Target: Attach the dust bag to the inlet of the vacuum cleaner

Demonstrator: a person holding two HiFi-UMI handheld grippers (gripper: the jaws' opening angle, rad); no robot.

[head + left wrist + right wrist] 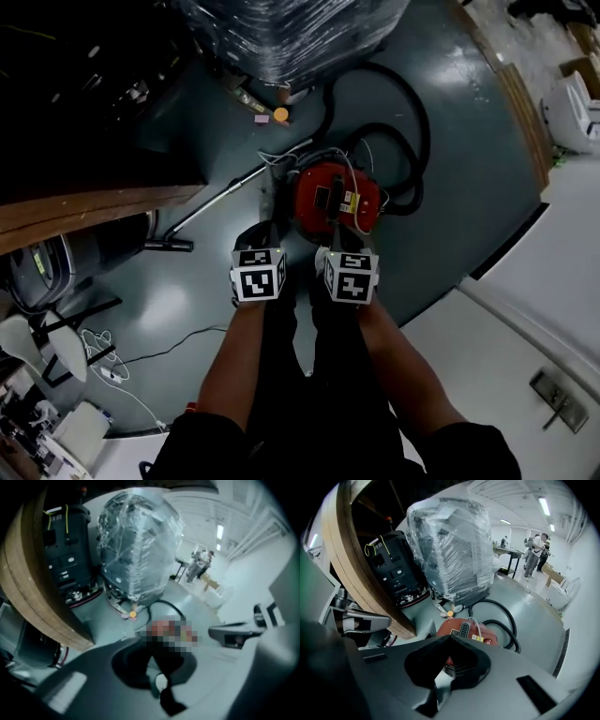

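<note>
Left tongs and right tongs hang closed, empty, over the red vacuum cleaner on the floor; no dust bag visible, so fetch it first, then align its collar squarely with the inlet.

Can't read jaws of left gripper in its own view, all motion smear, and in head view can't see them or those of right gripper, tucked under marker cubes along w/ near edge of vacuum cleaner. Lose wrapped pallet load at top edge of head view and white unit at rt edge. Can't make out people at far benches or small orange item on floor, too small.
</note>
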